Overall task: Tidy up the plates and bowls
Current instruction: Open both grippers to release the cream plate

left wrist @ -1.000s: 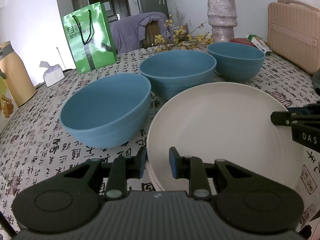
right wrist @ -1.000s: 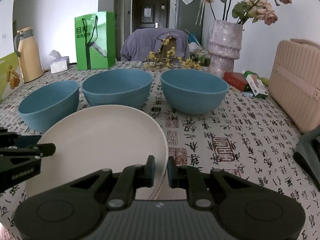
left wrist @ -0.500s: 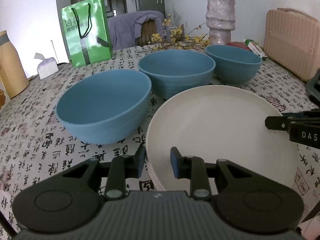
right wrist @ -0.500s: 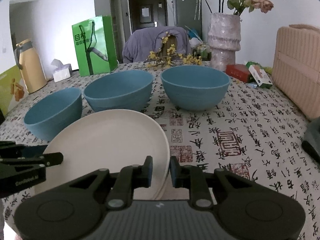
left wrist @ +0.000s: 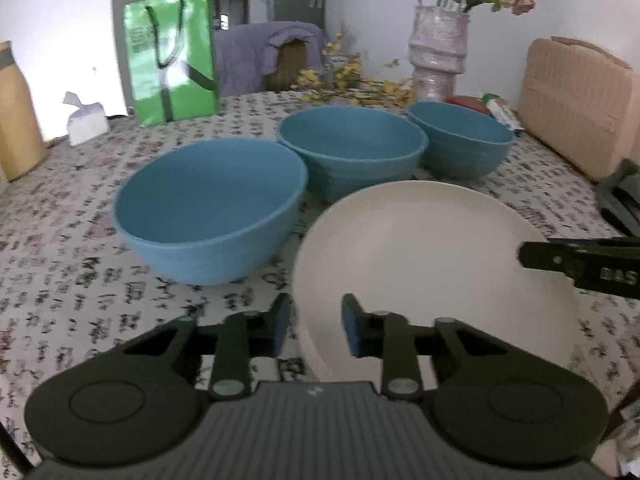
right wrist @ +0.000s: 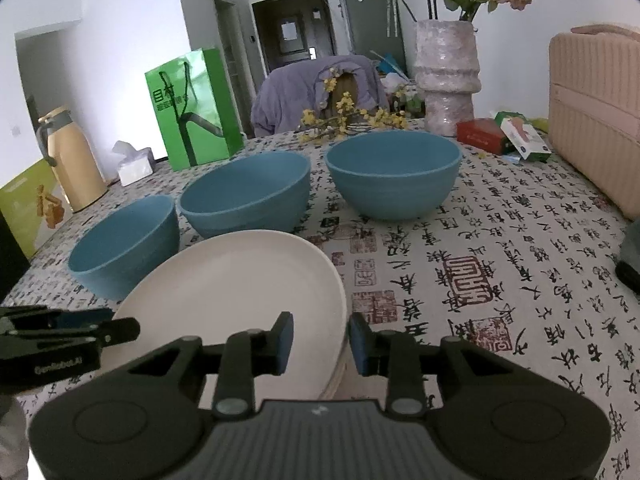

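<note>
Tabletop [right wrist: 500,240] carried everything, under a cloth printed with characters. White plates [left wrist: 420,248] lay stacked between my two sets of fingers: their left rim sat in the gap of my left gripper [left wrist: 315,326], their right rim in the gap of my right gripper [right wrist: 320,338]. Round stack, so no long axis; both hands were equally near, one at each side.

Right jaws had just been opening, rim between them, pads apparently clear of it. Left jaws stood apart by a similar gap and seemed not to press the rim, though the blur there makes this uncertain. Judgement: the stack rested released.

Three blue bowls [right wrist: 392,176] stood in a row beyond the plates, past both fingertips, separate and unstacked; the nearest to my left fingers sat just beside the plate rim.

Number of plates: unclear; only edge lines showed near my right fingers.
</note>
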{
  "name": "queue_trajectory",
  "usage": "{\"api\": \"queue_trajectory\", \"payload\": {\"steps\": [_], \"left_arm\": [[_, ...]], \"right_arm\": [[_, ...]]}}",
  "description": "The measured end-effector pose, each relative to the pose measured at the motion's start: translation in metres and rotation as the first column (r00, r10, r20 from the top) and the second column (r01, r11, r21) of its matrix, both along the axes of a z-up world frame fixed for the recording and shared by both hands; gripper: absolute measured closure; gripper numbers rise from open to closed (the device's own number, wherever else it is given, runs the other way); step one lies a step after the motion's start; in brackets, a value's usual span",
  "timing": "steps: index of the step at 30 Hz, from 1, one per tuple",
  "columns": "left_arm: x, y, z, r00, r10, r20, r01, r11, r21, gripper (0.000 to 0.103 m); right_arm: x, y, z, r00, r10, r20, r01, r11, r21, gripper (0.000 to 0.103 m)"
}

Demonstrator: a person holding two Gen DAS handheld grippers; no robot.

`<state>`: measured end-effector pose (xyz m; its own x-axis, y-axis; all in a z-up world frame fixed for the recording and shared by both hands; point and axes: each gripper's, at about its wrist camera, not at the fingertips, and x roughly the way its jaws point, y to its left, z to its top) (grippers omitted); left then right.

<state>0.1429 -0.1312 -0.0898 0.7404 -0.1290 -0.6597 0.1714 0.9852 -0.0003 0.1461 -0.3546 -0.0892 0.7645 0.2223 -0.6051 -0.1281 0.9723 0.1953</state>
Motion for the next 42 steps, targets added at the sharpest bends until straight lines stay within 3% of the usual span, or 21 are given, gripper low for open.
{"api": "queue_trajectory", "payload": {"steps": [5,18,29,34,37,40,41,42], "left_arm": [[-0.001,0.003,0.002,1.000,0.004,-0.009,-0.004,1.000,-0.024,0.076],[-0.003,0.010,0.009,0.999,0.012,-0.044,-0.015,0.998,-0.068,0.076],[0.001,0.016,0.013,0.997,0.028,-0.071,-0.036,0.993,-0.117,0.076],[0.001,0.016,0.014,0.997,0.029,-0.072,-0.037,0.992,-0.121,0.076],[0.001,0.017,0.014,0.997,0.028,-0.071,-0.037,0.992,-0.123,0.076],[-0.002,0.018,0.015,0.999,0.034,-0.039,-0.038,0.992,-0.117,0.069],[-0.004,0.019,0.016,0.999,0.040,-0.020,-0.042,0.993,-0.109,0.059],[-0.007,0.020,0.017,0.999,0.047,0.001,-0.047,0.994,-0.103,0.049]], "right_arm": [[0.001,-0.006,0.000,1.000,-0.018,-0.021,0.019,0.999,0.042,0.077],[-0.004,0.002,0.004,0.999,-0.026,-0.036,0.026,1.000,0.007,0.074],[-0.002,-0.003,0.005,0.998,-0.037,-0.059,0.041,0.997,0.064,0.070],[-0.004,0.007,0.005,0.999,-0.029,-0.042,0.029,1.000,-0.005,0.068],[-0.003,0.006,0.006,0.999,-0.025,-0.039,0.025,1.000,0.002,0.067],[-0.008,0.001,0.011,1.000,-0.022,0.001,0.022,0.999,0.028,0.068],[-0.012,0.001,0.014,0.999,-0.018,0.032,0.017,0.999,0.030,0.066],[-0.017,0.001,0.018,0.998,-0.013,0.062,0.011,0.999,0.033,0.057]]}}
